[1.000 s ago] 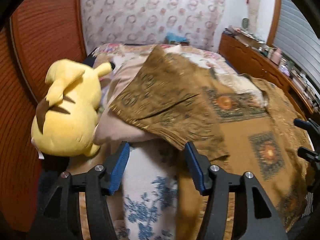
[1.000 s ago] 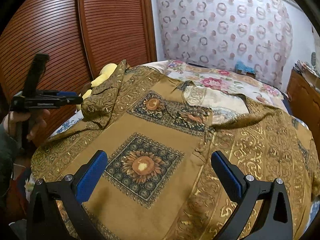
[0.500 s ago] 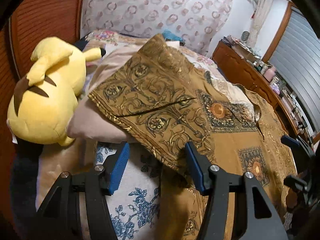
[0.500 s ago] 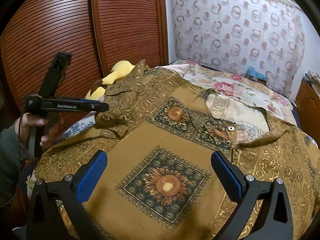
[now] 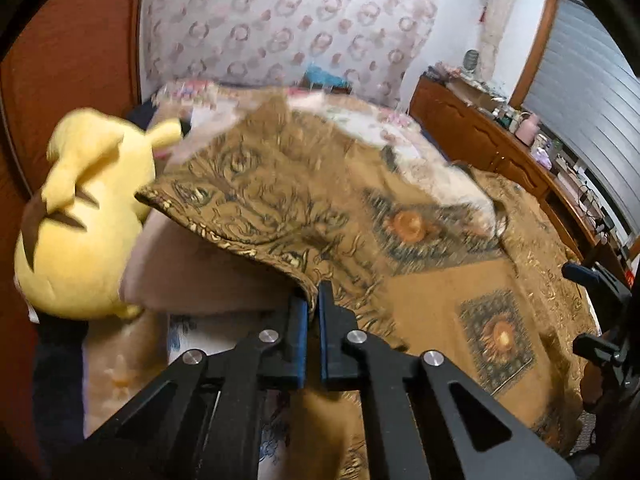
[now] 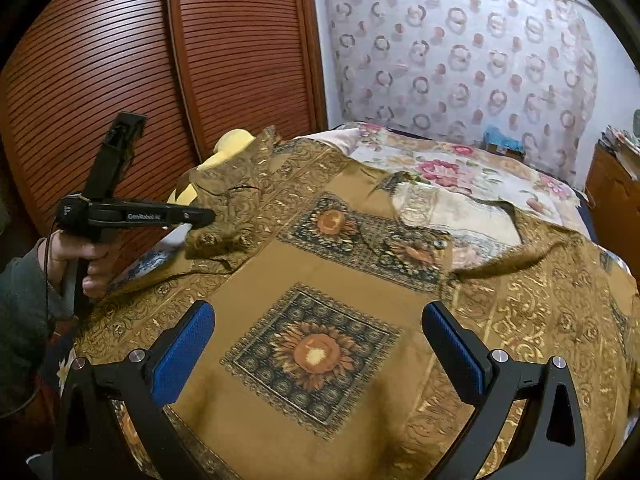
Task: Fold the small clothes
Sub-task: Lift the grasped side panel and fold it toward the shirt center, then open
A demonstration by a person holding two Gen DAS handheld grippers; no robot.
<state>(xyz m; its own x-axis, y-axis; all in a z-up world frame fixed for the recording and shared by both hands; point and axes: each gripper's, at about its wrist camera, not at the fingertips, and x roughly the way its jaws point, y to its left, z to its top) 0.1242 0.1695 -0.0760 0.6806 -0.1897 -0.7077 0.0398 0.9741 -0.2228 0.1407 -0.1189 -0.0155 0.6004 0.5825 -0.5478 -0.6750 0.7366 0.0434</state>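
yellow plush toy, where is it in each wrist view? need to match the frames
Left wrist: the yellow plush toy fills the left side, lying beside the raised edge of the brown patterned shirt.
Right wrist: only a sliver of the toy shows at upper left, behind the shirt's lifted sleeve.
Shared landmark: the ring-patterned curtain.

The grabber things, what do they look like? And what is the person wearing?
Each gripper is black, with two angled arms, round silver bolts and flat blue pads inside the fingers. The left gripper has white lettering on its side, a pistol-style handle, a black post standing up behind, and a thin dark cable trailing down. The person wears a grey-green sleeve.
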